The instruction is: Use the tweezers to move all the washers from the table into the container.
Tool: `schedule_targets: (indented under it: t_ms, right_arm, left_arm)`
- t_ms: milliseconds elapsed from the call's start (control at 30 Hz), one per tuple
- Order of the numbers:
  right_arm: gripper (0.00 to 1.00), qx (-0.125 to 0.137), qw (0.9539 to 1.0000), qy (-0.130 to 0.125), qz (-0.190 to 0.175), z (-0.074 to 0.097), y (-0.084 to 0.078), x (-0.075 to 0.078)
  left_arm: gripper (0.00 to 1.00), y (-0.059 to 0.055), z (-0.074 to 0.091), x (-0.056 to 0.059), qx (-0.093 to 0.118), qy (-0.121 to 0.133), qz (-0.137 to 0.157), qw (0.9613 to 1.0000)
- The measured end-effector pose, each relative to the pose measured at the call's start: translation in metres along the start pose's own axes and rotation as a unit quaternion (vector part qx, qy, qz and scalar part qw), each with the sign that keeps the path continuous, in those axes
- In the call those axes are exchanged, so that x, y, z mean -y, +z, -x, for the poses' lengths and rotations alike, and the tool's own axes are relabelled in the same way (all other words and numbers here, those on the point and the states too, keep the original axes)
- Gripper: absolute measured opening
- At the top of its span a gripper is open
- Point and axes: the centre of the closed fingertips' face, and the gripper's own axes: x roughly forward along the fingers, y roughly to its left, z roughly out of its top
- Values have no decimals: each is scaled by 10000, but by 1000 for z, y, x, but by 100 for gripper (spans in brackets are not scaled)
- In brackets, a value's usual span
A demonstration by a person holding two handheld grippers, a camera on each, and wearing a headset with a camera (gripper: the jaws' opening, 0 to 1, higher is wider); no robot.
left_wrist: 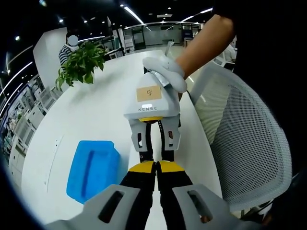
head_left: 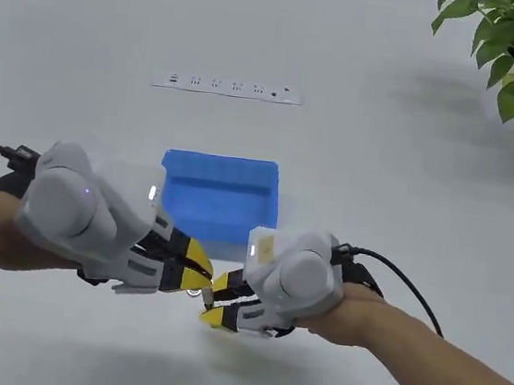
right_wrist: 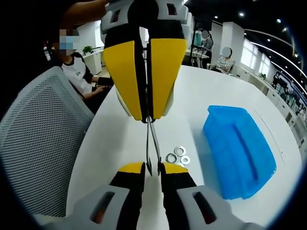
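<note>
- While the bench [head_left: 380, 169] is broad, the work sits close beside the container [right_wrist: 240, 148].
- Left claw [right_wrist: 145, 117] is pinched on the tweezers [right_wrist: 152, 143], and right claw [right_wrist: 153, 168] sits nearly shut round them. I'd settle one firm hold first.
- Three washers [right_wrist: 178, 155] lie near the container; best picked singly.

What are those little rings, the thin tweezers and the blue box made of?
The washers look like bare metal: silvery, with bright glints. The tweezers also seem to be metal: thin, dark grey arms with a dull sheen. The container looks like moulded plastic: even blue, smooth, with rounded edges and soft highlights.
</note>
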Motion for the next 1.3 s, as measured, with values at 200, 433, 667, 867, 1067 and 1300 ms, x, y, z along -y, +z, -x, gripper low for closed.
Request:
schedule_targets:
  t_ms: [200,433,667,867,1067,1300]
  right_arm:
    - [20,14,10000,-55,-17,2,-1,1]
    - [27,84,9996,-163,-195,8,-1,2]
    - [31,190,9987,-322,-337,14,-1,7]
    - [33,206,9984,-375,-361,16,-1,9]
    - [33,203,9985,-384,-345,16,-1,10]
    - [32,237,9984,-386,-323,16,2,11]
  left_arm:
    - [5,0,4,-2,-41,40,22,10000]
    - [5,-2,10,-7,-110,99,-1,9999]
    - [5,-7,13,-11,-174,126,17,9998]
    - [5,-11,14,-13,-213,133,41,9997]
    - [5,-15,14,-15,-209,119,62,9997]
    - [5,-12,14,-15,-116,58,123,9998]
